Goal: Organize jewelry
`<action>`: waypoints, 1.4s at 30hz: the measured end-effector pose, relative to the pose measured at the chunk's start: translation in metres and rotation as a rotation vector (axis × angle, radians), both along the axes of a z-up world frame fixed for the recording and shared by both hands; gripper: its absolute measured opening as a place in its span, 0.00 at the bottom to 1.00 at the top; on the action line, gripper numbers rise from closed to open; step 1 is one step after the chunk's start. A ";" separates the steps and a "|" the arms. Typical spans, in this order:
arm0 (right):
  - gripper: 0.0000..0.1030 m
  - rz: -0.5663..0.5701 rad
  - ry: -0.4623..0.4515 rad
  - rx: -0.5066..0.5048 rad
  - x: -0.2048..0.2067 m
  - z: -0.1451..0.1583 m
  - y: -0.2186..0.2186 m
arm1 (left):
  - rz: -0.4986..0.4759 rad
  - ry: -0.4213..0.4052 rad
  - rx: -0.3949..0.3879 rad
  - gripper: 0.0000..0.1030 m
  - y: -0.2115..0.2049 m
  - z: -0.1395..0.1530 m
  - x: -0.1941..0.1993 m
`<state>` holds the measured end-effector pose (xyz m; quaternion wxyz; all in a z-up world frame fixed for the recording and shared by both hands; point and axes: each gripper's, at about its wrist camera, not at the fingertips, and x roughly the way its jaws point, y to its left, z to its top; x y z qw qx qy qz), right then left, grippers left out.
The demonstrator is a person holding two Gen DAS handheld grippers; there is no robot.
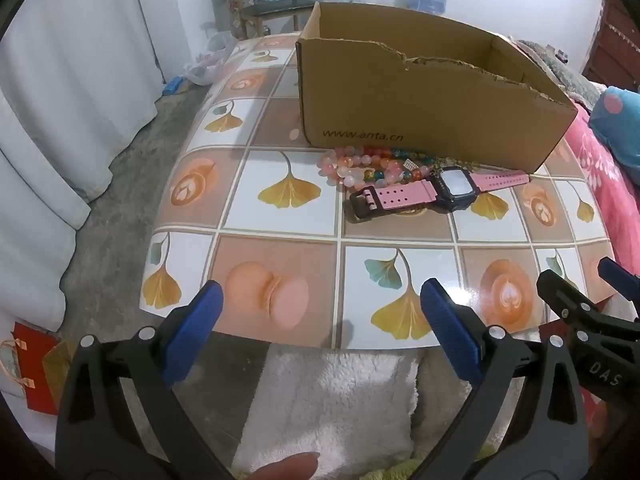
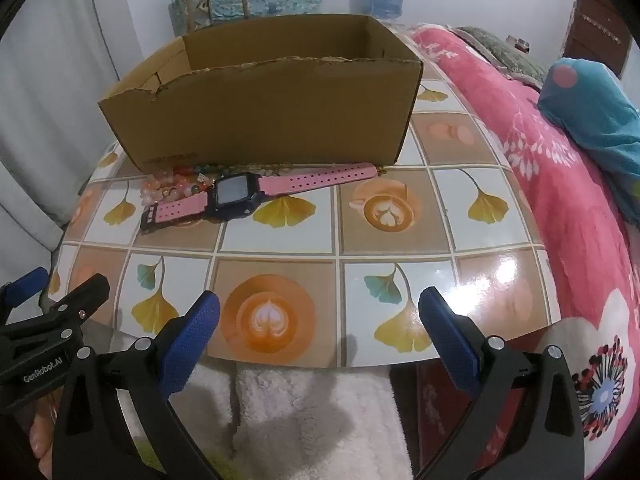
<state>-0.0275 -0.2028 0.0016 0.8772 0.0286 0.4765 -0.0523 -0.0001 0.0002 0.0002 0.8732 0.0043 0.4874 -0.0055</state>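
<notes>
Left gripper (image 1: 320, 300): jaws spread wide, nothing between the blue pads (image 1: 196, 328), no contact w/ anything. It hangs over the near edge of the table (image 1: 280, 240), pointing down and fwd. Right gripper (image 2: 320, 308): same condition, released and empty, also at the near edge, just beside the left unit.

Jewelry location: pink-strap watch (image 1: 440, 190) lies flat approx. mid-table, strap stretched out, dark case face up. Directly behind it, a pile of bead bracelets (image 1: 360, 166) in pink, orange and green, touching or overlapping the watch at its far side; exact item count cannot be told. A thin chain may lie under the watch, too small to confirm.

Cardboard box (image 1: 432, 120) stands at the far edge, open top, torn front rim. Beads sit against its front wall, outside it. What shows of the interior in the right wrist view looks bare; the floor of the box is hidden.

Assessment: task not started as far as visible. No item in the box, none gripped. All pieces left to move. Watch is the nearest pick for either gripper; beads may snag or drag together when lifted.
</notes>
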 end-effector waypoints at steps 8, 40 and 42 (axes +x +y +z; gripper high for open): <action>0.94 -0.019 -0.007 -0.001 0.003 0.005 0.009 | -0.001 0.000 -0.001 0.93 0.000 0.000 0.000; 0.94 0.000 -0.008 0.001 -0.002 0.002 -0.002 | -0.013 -0.008 0.007 0.93 -0.003 0.006 -0.003; 0.94 0.000 -0.009 0.003 -0.002 0.002 -0.002 | -0.013 -0.008 0.007 0.93 -0.003 0.006 -0.003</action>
